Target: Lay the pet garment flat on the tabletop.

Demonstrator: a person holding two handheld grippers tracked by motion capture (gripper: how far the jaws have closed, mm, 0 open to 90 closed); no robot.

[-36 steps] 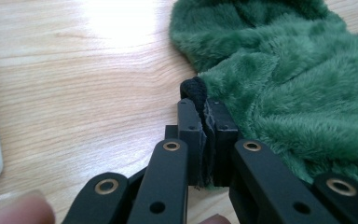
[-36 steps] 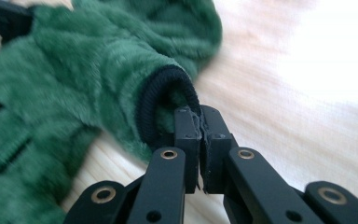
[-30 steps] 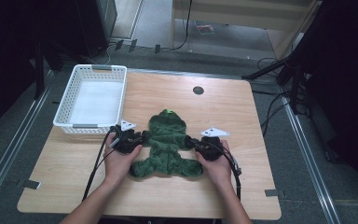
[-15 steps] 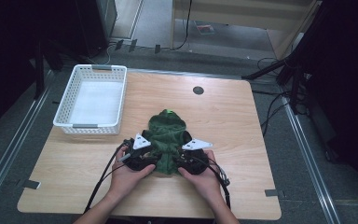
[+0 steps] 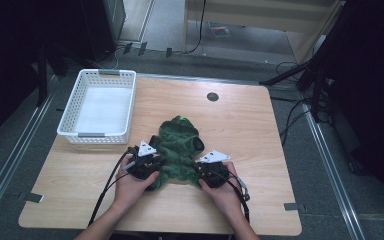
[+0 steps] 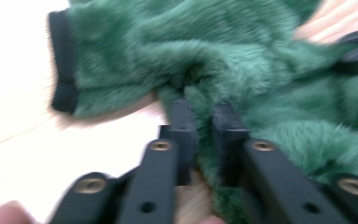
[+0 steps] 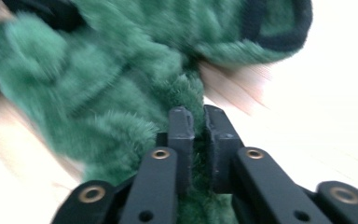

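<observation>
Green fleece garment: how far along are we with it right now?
Done: both grips look set. The left hand-held gripper and the right hand-held gripper each pinch a fold at the near edge of the green fleece garment; the left jaws have just been closing on it. In hand: the garment lies bunched on the table. Left: the white basket holds nothing yet.

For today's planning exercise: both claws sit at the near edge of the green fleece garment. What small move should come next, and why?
Probably lift both claws together and carry the near edge away from the person. The left claw and right claw each pinch a fold of the green fleece garment, the left having just closed further. It lies bunched on the table, so folding seems underway.
</observation>
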